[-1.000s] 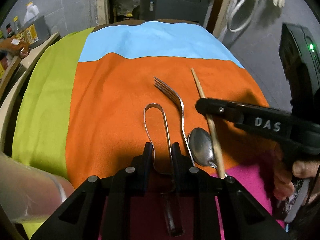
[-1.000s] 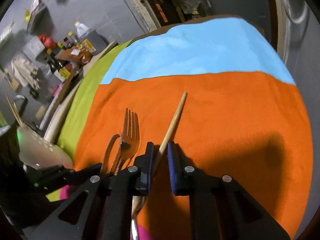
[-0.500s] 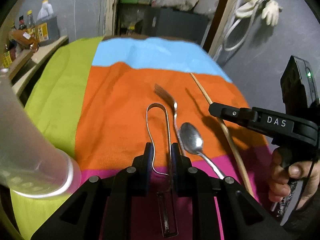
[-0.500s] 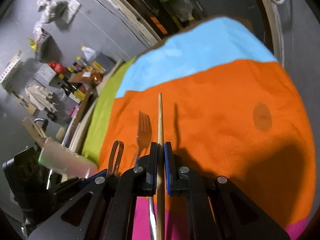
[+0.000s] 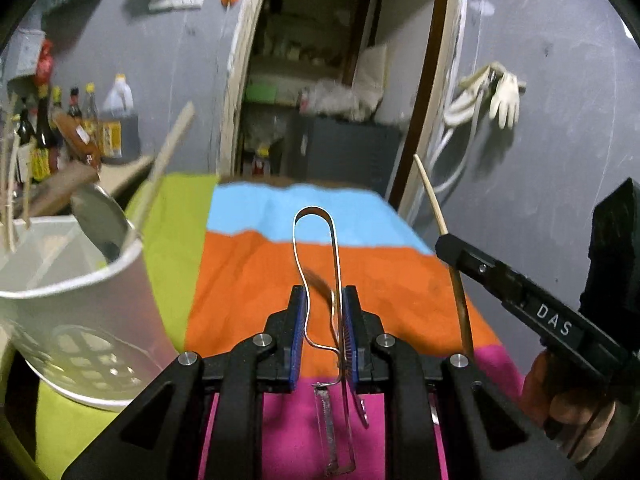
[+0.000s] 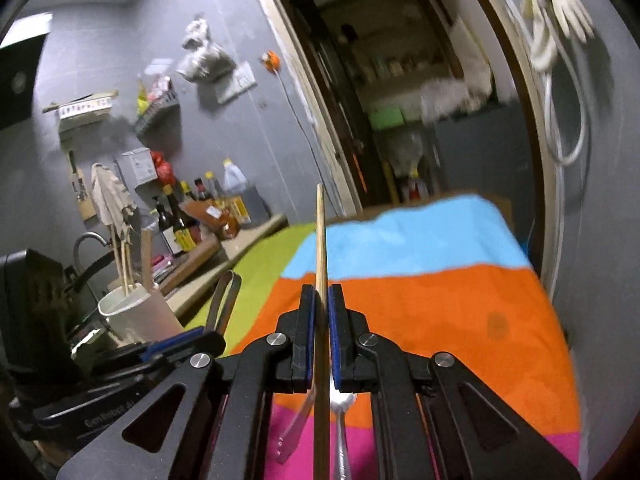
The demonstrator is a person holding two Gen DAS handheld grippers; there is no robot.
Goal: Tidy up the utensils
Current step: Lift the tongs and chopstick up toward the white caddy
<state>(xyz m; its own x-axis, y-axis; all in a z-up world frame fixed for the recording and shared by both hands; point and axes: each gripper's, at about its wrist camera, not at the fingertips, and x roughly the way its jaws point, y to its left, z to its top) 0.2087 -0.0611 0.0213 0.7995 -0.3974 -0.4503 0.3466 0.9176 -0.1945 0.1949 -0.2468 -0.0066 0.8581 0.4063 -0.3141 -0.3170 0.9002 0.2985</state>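
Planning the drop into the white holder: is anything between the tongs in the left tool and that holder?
Nothing visible stands between the tongs and the holder; only bare cloth. The holder already carries a ladle and sticks.

Both pictures are dim, the grey walls (image 5: 520, 160) murky and the doorway (image 6: 400, 80) dark. The striped cloth (image 5: 260, 272) on the tabletop is brightest. Motion blur smears the gloves (image 6: 560, 12) and bottles (image 5: 72, 128). Fisheye bending curves the door frame, and the corners are black.

A cloth (image 5: 248, 280) banded blue, orange, magenta and lime lies beside a white perforated holder (image 5: 80, 320).
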